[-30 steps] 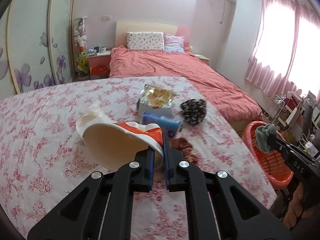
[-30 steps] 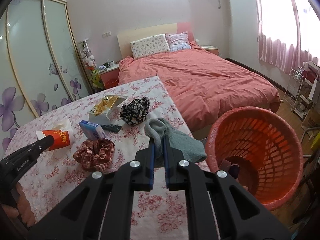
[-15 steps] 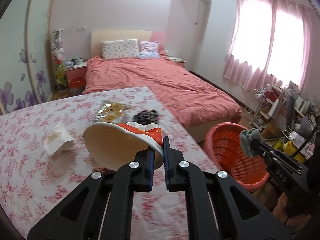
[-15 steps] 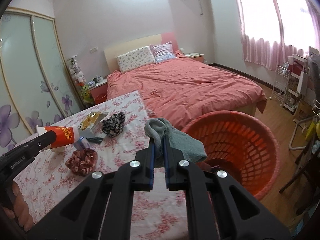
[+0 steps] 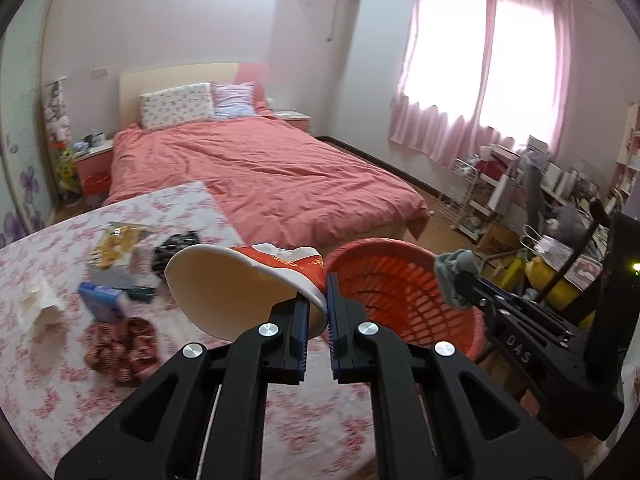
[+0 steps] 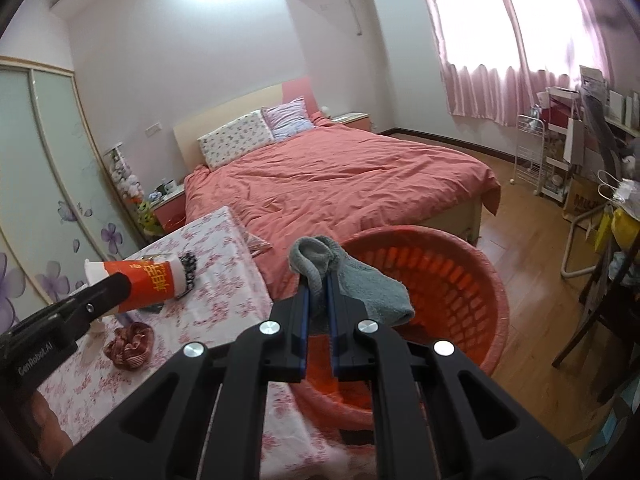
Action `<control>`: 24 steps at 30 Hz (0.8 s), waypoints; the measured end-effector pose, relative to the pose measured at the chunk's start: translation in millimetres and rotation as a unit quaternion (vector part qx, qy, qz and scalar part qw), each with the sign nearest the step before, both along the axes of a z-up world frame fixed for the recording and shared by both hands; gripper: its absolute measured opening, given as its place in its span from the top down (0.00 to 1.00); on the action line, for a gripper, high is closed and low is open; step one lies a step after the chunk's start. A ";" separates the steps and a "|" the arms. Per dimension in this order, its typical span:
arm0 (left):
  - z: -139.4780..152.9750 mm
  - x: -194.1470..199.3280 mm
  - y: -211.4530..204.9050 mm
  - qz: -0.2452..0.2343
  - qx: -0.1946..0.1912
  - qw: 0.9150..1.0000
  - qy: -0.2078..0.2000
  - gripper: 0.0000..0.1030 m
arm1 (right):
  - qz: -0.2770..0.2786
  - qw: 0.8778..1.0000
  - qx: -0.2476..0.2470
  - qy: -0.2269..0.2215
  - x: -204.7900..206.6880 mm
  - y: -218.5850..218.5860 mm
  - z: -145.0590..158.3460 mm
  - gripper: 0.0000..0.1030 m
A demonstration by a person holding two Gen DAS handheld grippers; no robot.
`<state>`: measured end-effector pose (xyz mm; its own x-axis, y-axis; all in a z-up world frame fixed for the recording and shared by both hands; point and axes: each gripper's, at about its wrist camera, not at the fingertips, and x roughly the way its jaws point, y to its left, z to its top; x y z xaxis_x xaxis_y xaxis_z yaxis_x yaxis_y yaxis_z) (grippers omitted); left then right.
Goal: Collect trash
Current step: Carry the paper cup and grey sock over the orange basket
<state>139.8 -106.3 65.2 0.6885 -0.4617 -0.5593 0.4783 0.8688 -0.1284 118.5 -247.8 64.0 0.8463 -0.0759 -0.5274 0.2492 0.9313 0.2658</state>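
My left gripper (image 5: 317,298) is shut on the rim of a red and white paper cup (image 5: 240,280), held in the air above the table's right edge, just left of the orange basket (image 5: 404,280). The cup (image 6: 148,280) also shows in the right wrist view. My right gripper (image 6: 317,296) is shut on a grey-green sock (image 6: 360,284), held over the near rim of the basket (image 6: 472,264). The sock (image 5: 454,274) shows over the basket's right side in the left wrist view.
On the floral tablecloth (image 5: 60,380) lie a crumpled tissue (image 5: 38,304), a blue box (image 5: 102,300), a snack packet (image 5: 114,242), a dark floral cloth (image 5: 172,246) and a red checked scrunchie (image 5: 124,346). A bed (image 5: 256,172) stands behind; clutter and shelves stand at right.
Both grippers have swung right and forward toward the basket with their loads. The cup has moved from over the table's middle to its right edge. The sock now hangs over the basket.
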 end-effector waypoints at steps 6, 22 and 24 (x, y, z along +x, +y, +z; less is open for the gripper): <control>-9.4 0.5 -33.9 -0.032 0.004 0.999 0.009 0.92 | -0.018 1.000 0.004 0.000 -0.7 -21.1 -6.0 0.91; -28.5 10.7 -91.9 -0.093 0.019 0.995 0.029 0.92 | -0.042 0.999 0.029 0.001 11.3 -64.7 -19.8 0.91; -30.1 12.3 -94.4 -0.097 0.020 0.995 0.032 0.92 | -0.043 0.999 0.031 0.001 15.4 -67.4 -20.0 0.91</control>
<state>152.2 -200.6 35.0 0.5518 -0.5582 -0.6196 0.6287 0.7666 -0.1307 133.9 -315.2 43.9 0.8374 -0.1152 -0.5343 0.3276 0.8882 0.3220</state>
